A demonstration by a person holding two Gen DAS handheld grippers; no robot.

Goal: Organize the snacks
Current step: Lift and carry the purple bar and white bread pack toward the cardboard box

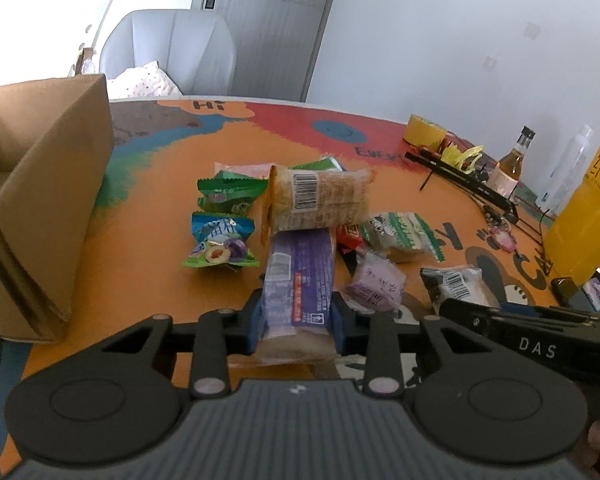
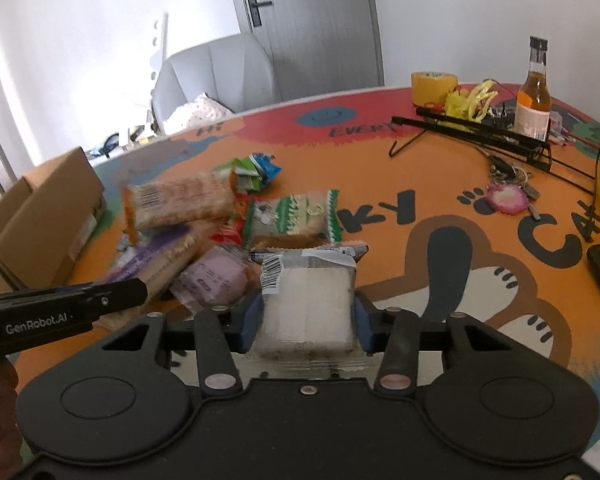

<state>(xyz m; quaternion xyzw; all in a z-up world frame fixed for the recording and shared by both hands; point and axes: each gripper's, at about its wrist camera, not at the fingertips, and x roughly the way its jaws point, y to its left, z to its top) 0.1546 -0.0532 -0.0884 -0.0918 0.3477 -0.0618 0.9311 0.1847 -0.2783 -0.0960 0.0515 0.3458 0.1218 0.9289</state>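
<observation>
My left gripper [image 1: 297, 312] is shut on a purple snack pack [image 1: 300, 276], its blue pads pressing both long sides. A cracker pack with a barcode [image 1: 320, 200] lies across the far end of the purple pack. My right gripper [image 2: 306, 320] is shut on a white cake in a clear wrapper [image 2: 306, 292]. Loose snacks lie between them on the orange table [image 2: 380, 208]: green packs [image 1: 228, 196], a blue plum pack [image 1: 220, 244], a green-and-white pack [image 2: 292, 216] and a pale purple pack [image 2: 216, 280]. An open cardboard box [image 1: 40, 200] stands at the left.
At the right stand a yellow tape roll [image 2: 434, 86], a small amber bottle [image 2: 534, 92], a large yellow drink bottle [image 1: 584, 216], a black wire rack [image 2: 480, 132] and keys [image 2: 508, 196]. A grey chair [image 1: 168, 52] stands behind the table.
</observation>
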